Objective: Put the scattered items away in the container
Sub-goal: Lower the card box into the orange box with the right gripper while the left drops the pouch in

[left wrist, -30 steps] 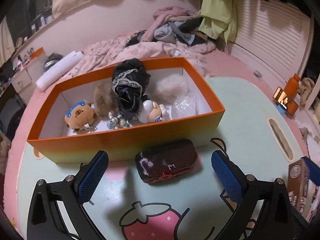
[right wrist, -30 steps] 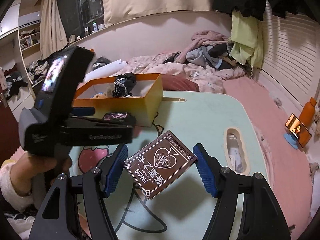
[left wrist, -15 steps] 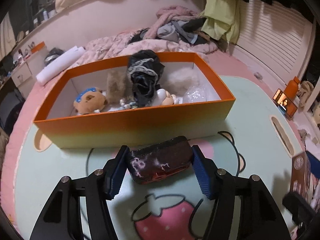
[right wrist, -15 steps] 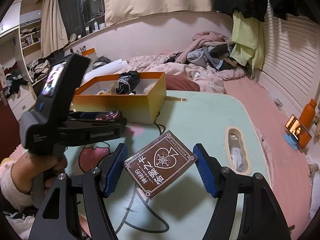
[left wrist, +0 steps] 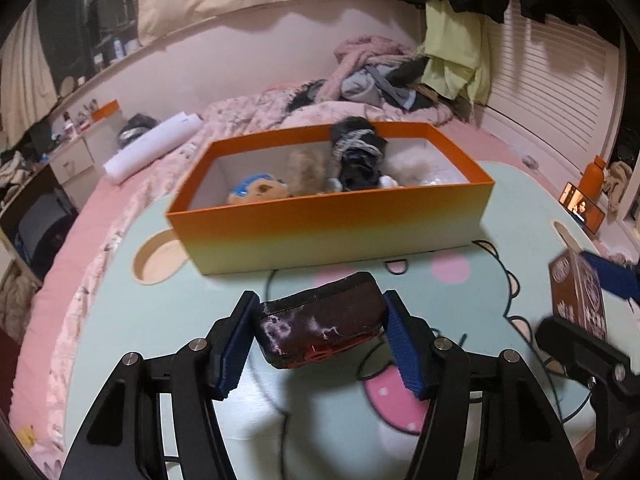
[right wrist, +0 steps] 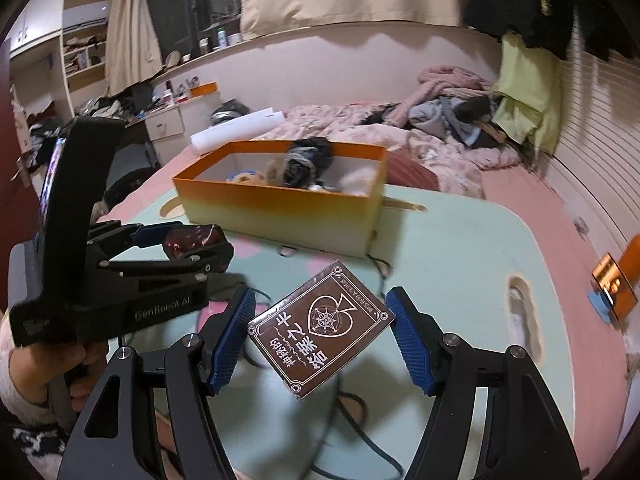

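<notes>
My left gripper is shut on a dark marbled case and holds it a little above the table, in front of the orange box. Seen from the right wrist, the left gripper and the dark case sit to the left of the orange box. My right gripper is shut on a brown card box, held tilted over the table. The card box also shows at the left view's right edge. Inside the orange box lie a plush toy, furry pieces and a black bundle.
The teal cartoon table has cut-out slots near its rim. Behind it is a bed with a pink quilt, a clothes pile and a white roll. A phone on an orange stand stands at the right. A hand grips the left tool.
The left gripper's jaws closed on the dark case and lifted it off the table. The right gripper, still holding the card box, shifted slightly towards the orange box.
</notes>
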